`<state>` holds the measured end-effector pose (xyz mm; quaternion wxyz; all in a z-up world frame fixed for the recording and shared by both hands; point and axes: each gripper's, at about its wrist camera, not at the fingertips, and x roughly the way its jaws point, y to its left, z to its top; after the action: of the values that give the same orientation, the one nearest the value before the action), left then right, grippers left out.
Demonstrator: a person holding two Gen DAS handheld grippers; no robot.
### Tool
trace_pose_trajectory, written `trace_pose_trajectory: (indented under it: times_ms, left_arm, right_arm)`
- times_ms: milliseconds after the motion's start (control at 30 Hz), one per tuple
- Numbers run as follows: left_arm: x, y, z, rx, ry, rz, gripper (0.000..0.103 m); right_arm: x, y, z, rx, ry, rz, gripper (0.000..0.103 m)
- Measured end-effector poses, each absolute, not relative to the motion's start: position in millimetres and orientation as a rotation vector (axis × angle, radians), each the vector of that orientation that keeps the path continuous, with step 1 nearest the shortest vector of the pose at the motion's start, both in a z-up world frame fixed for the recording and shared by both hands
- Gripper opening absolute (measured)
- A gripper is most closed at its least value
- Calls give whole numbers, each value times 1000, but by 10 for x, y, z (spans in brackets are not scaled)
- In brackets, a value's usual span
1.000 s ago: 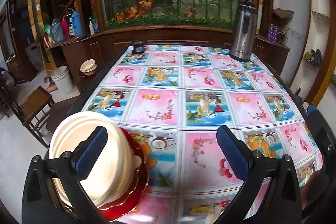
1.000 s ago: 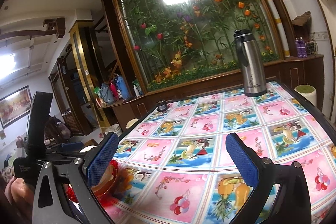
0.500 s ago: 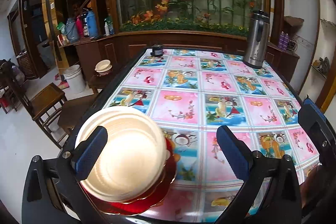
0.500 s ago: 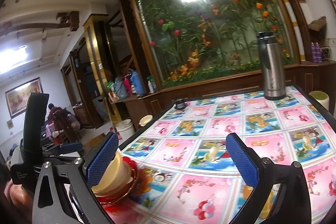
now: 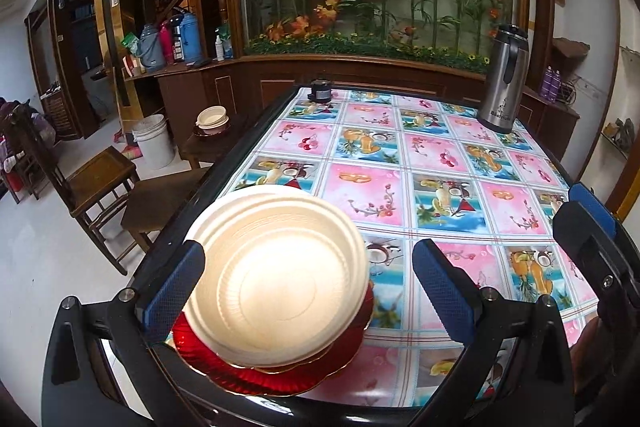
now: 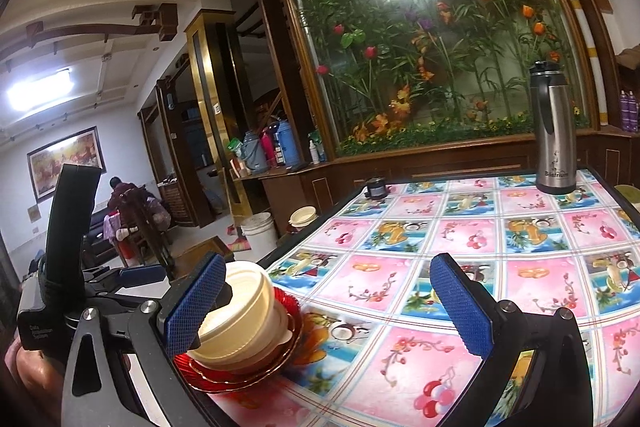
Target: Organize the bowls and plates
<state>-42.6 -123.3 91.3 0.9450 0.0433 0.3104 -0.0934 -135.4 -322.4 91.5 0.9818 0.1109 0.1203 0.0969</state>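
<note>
On red plates (image 5: 280, 379), cream bowls (image 5: 280, 283).

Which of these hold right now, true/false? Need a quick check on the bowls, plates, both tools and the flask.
1. The cream bowls sit stacked upside down on the red plates. True.
2. The left tool is clamped on a bowl. False: its jaws stand wide apart and hold nothing.
3. The flask stands upright at the table's far right corner. True.
4. The right tool holds a red plate. False: it is open and empty.
5. The stack sits in the middle of the table. False: it sits at the near left corner.
</note>
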Motion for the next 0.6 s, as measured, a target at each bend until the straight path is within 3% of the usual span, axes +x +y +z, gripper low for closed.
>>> trace_pose_trajectory:
  times_ms: [600]
  left_arm:
    - [-368,-727,780,53,657,-81,103]
  right_arm:
    - [-1310,-3026,866,205,274,220,103]
